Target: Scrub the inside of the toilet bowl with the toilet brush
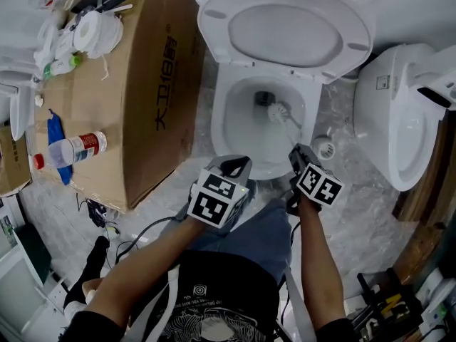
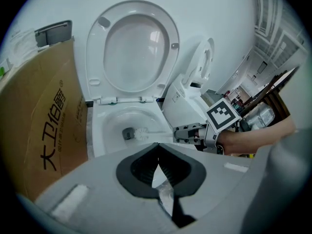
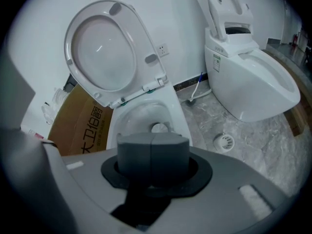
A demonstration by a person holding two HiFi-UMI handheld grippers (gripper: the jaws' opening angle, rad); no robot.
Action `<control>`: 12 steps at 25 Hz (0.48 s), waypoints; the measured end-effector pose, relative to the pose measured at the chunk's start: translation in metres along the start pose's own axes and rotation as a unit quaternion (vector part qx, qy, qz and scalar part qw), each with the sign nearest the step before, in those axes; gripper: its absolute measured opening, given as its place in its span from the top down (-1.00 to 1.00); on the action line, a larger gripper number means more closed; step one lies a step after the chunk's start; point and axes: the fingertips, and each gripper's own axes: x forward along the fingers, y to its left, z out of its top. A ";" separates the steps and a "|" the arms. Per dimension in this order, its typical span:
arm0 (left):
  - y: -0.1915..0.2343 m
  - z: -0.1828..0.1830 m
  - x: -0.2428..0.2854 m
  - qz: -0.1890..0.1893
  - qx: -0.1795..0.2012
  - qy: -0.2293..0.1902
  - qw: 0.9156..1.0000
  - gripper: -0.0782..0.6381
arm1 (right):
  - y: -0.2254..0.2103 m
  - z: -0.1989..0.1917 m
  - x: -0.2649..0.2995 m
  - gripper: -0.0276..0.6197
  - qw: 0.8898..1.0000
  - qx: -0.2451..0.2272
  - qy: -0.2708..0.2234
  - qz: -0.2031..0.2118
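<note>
Toilet brush (image 1: pixel 276 110): the white bristle head is set low inside the toilet bowl (image 1: pixel 239 130), just beside the dark drain opening. The thin handle is led up and back to the right gripper (image 1: pixel 300 153), whose jaws are closed on it. In the right gripper view the pads are seen pressed together, with the bristle head showing just beyond them.

Left gripper (image 1: pixel 236 168): held over the bowl's front rim, apart from the brush. The jaws are drawn in to a thin slit and nothing is carried between them.

Lid (image 1: pixel 285 27): raised, so the bowl is fully exposed.

Step in hand, as judged: scrubbing of the inner wall. It is best done with the grip kept firm so the handle is not twisted in the jaws. The head should be pressed flat to the porcelain and swept in rings from under the rim down to the drain. Short strokes are advised so that splashing is avoided.

Writing:
- Cardboard box (image 1: pixel 142 84): printed with large dark Chinese characters. The first two are read as 大卫; the rest is not securely read.
- Bottle (image 1: pixel 75 148): red cap, lying on the box, label too small to be read.
- Second toilet (image 1: pixel 399 120): small side sticker, illegible.
</note>
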 end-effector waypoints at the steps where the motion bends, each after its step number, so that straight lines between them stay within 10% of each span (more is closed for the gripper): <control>1: -0.001 0.000 0.001 -0.001 0.001 0.000 1.000 0.79 | -0.001 -0.005 -0.002 0.45 1.000 0.000 0.003 0.000; 12: -0.007 0.004 0.004 -0.006 -0.003 -0.006 1.000 0.79 | 0.016 -0.057 -0.011 0.45 0.998 -0.017 0.051 0.013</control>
